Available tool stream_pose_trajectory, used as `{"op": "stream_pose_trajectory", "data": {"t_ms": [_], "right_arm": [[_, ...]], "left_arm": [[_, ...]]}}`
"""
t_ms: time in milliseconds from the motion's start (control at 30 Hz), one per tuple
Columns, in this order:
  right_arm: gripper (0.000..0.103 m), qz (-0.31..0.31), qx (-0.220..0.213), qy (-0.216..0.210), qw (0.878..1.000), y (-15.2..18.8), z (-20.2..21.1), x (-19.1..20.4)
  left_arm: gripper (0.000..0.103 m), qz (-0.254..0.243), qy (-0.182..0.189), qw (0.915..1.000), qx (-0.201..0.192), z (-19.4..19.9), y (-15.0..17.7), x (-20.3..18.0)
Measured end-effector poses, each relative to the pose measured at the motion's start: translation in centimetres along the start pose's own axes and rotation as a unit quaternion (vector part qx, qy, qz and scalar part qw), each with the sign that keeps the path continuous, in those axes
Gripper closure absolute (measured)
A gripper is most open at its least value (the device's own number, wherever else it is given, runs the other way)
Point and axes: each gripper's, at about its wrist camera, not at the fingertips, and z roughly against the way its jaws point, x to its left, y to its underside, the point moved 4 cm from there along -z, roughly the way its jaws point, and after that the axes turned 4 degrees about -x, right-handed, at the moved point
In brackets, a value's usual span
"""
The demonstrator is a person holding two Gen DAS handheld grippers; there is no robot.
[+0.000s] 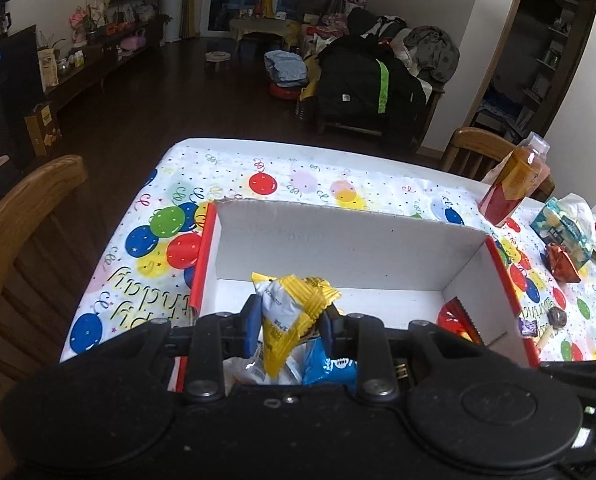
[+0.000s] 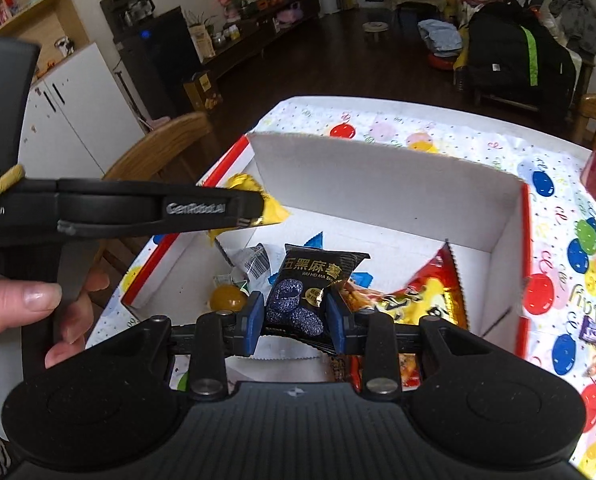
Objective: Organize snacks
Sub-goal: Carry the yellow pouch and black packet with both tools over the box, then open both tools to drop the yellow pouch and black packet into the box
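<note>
**Both packets held over the box: drop and snag risks**

The yellow-and-white packet (image 1: 288,312) is clamped in the left gripper (image 1: 286,326), and the black packet (image 2: 305,292) in the right gripper (image 2: 296,320), both above the white cardboard box (image 1: 349,240). Slick crinkled film may slip from the pads. The grippers sit close (collision likely). Loose sweets (image 1: 555,316) remain on the glossy balloon tablecloth (image 1: 170,216) to the right.

White inside the box (image 1: 349,240), red on its outer edges; yellow and white on the packet (image 1: 286,312) in the left tool (image 1: 288,326); black with gold lettering on the packet (image 2: 305,292) in the right tool (image 2: 296,320); blue pads (image 2: 255,320); multicoloured balloons across the white bench cloth (image 1: 146,240)
</note>
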Motion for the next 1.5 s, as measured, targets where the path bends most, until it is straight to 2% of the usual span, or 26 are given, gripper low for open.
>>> {"op": "stream_pose_trajectory", "data": {"t_ms": [467,800,900,967,1033,1267,1500], "right_arm": [[0.069,0.026,0.025,0.006,0.999,0.5,-3.2,1.3],[0.067,0.034,0.022,0.014,0.999,0.4,-3.2,1.4],[0.066,0.04,0.018,0.015,0.999,0.4,-2.8,1.4],[0.066,0.037,0.019,0.012,0.999,0.3,-2.7,1.1],[0.065,0.032,0.018,0.009,0.999,0.4,-2.3,1.1],[0.051,0.028,-0.003,0.006,1.0,0.4,-0.1,0.9],[0.047,0.015,-0.024,0.007,1.0,0.3,2.4,0.2]], "left_arm": [[0.076,-0.015,0.004,0.9989,0.045,-3.6,1.4,-0.2],[0.073,-0.033,0.004,0.998,0.053,-4.0,1.9,-0.7],[0.068,-0.038,0.004,0.9979,0.053,-3.6,2.0,-0.9],[0.061,-0.036,0.007,0.9981,0.049,-3.2,2.0,-1.0],[0.041,-0.039,0.004,0.9984,0.039,-2.7,1.9,-1.1],[0.035,-0.05,0.004,0.9986,0.016,-0.4,1.6,-1.5],[0.029,-0.055,0.011,0.9984,-0.003,1.9,1.3,-2.3]]}}
